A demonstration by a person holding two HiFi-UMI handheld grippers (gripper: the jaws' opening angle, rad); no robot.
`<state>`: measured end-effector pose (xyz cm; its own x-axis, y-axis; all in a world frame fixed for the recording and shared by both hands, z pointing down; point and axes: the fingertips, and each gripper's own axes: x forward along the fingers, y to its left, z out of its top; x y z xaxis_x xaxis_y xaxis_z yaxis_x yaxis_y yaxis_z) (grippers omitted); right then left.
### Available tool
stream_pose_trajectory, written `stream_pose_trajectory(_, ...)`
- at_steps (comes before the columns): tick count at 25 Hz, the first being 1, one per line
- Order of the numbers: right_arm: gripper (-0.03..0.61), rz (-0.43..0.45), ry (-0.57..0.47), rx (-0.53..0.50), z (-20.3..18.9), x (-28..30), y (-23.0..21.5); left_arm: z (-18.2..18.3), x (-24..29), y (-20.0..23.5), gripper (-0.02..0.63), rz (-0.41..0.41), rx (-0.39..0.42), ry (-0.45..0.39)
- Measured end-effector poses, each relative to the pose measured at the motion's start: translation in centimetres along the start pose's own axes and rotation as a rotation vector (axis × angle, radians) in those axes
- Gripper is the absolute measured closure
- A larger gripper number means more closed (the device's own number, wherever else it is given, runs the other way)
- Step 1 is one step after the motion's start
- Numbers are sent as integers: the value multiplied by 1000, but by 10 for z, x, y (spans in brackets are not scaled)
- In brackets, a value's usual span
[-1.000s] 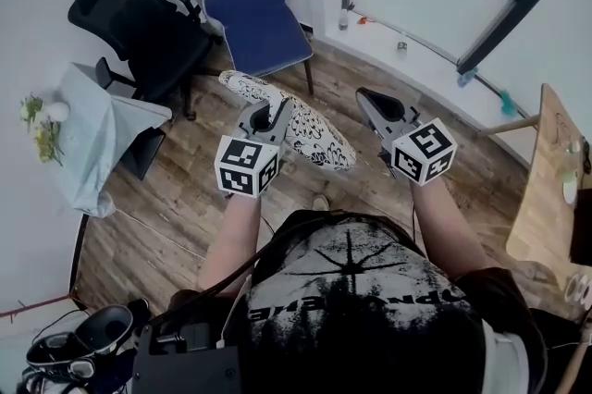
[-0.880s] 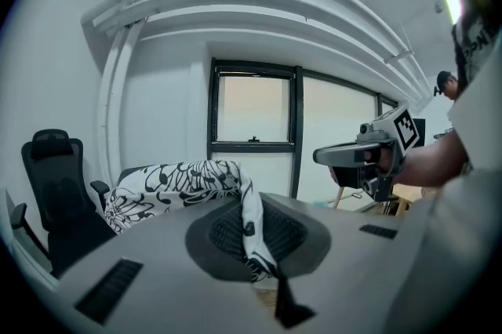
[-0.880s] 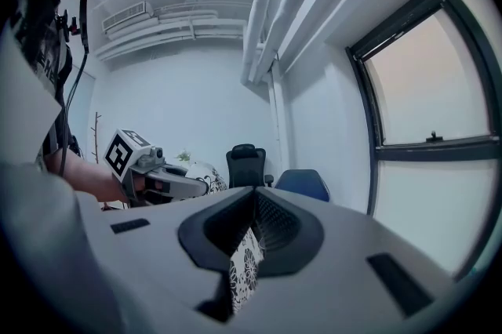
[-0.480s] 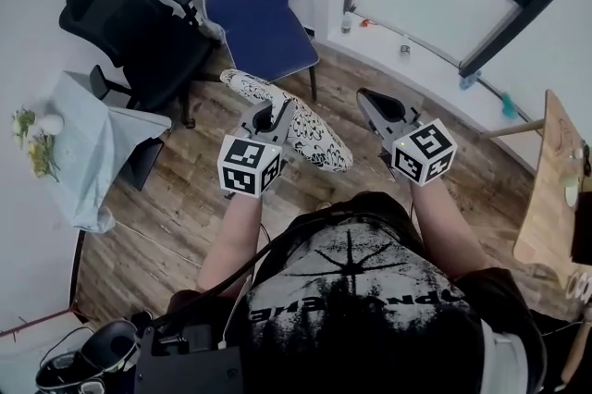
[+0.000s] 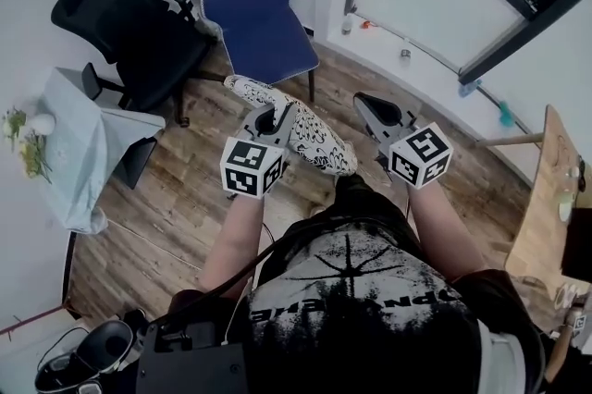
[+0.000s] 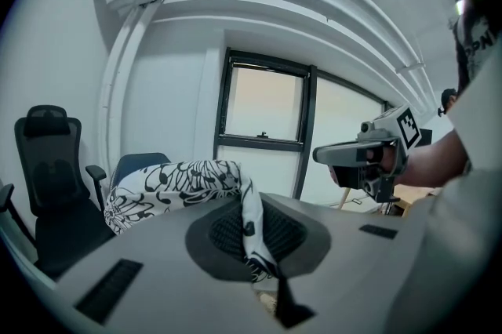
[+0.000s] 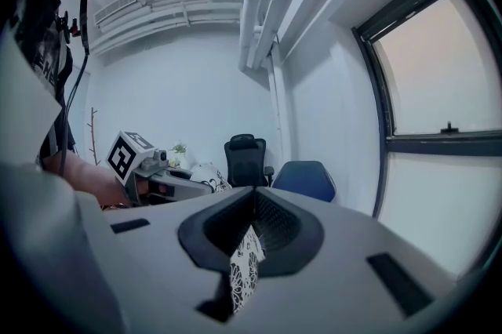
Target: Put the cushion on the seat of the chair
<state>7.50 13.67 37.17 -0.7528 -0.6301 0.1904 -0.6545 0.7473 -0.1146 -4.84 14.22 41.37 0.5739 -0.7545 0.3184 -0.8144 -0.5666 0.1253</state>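
The cushion, white with a black flower print, hangs in the air between my two grippers, short of the blue chair. My left gripper is shut on a fold of its cover, and the cushion bulges out to the left beyond the jaws. My right gripper is shut on a small corner of the printed cushion fabric. In the right gripper view the blue chair stands ahead with its seat bare. The left gripper shows there at left.
A black office chair stands left of the blue chair. A small table under a pale cloth with flowers is at far left. A wooden table is at the right edge. Small bottles sit on the floor below the window.
Both grippers and the cushion have moved a little toward the blue chair; the chairs sit slightly nearer in the head view. Both grips are unchanged.
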Motion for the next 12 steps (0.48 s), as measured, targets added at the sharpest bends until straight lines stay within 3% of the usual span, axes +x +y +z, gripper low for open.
stream_pose_trajectory(4, 558, 20, 2, 24, -3, 20, -19, 2, 18, 14, 591, -2, -52, -3)
stream_pose_trajectory(12, 558, 80, 11, 23, 14, 70, -81, 23, 76, 50, 591, 51, -60, 13)
